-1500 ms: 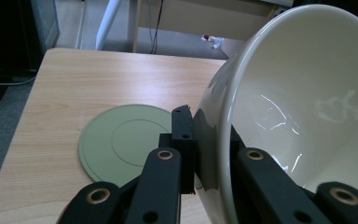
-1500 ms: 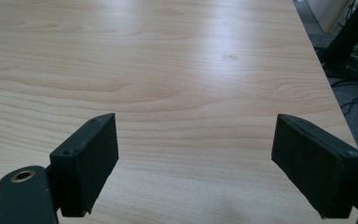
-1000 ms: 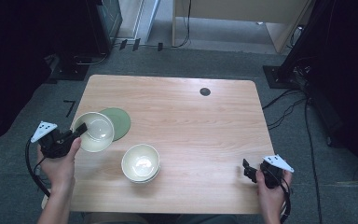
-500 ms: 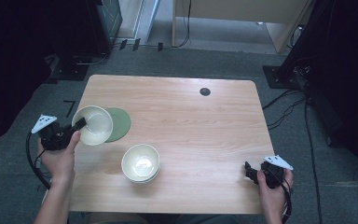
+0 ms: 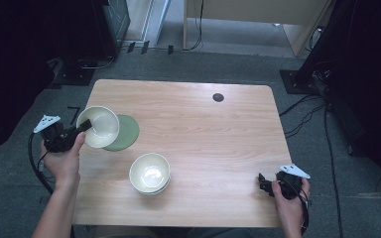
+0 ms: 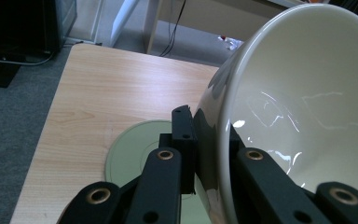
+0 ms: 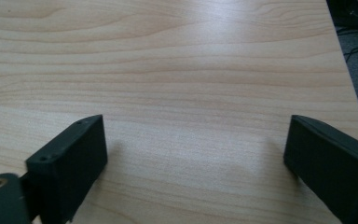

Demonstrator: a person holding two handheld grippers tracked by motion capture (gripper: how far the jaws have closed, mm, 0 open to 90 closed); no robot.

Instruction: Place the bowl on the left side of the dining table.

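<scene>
L gripper [image 5: 82, 128] pinches cream bowl [image 5: 99, 126] over green plate [image 5: 125, 133]; R gripper [image 5: 264, 182] spread (stacked bowls [image 5: 150, 172] between).

We see a glossy cream bowl [image 5: 99, 126] tilted on its side, its rim pinched near the table's left edge (lifted clear of the wood), with its opening facing the far side. Just beside and below it lies a flat green plate [image 5: 125, 133].

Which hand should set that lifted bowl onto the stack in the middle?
Left, probably. Its tool already grips the bowl by the rim, near the stack. The right tool sits open at the table's far corner.
</scene>
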